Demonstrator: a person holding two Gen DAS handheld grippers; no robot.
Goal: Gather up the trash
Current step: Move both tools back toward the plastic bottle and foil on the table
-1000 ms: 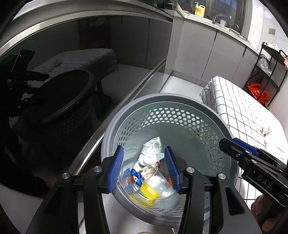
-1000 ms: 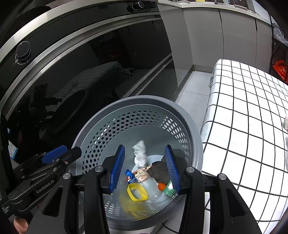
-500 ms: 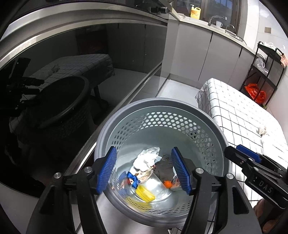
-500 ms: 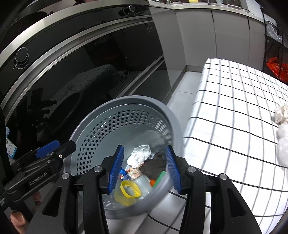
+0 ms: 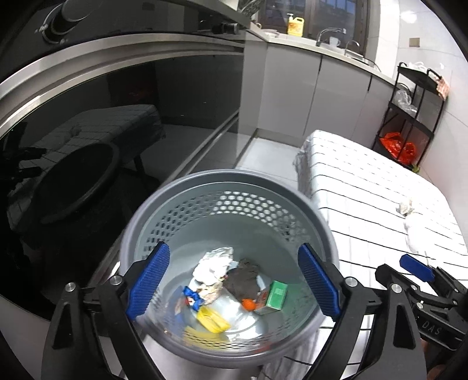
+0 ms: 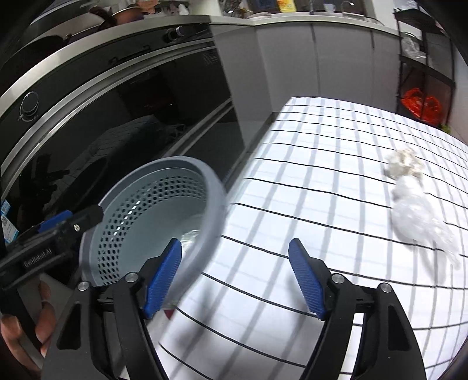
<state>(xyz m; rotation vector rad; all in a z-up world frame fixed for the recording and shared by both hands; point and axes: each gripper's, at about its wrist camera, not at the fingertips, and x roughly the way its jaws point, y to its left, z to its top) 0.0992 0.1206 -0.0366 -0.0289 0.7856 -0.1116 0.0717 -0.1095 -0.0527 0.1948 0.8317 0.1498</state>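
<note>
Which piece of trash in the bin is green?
The small carton lying at the right of the grey basket's floor; the crumpled white paper, dark wad and yellow piece are not green.

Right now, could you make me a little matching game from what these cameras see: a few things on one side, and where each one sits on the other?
Things:
1. green carton
2. crumpled white paper
3. orange bag
4. yellow bottle

Places:
A. on the black shelf rack
B. on the checked tablecloth
C. on the kitchen counter
D. inside the grey basket

Pairs: 1-D, 2-B, 3-A, 4-C
</note>
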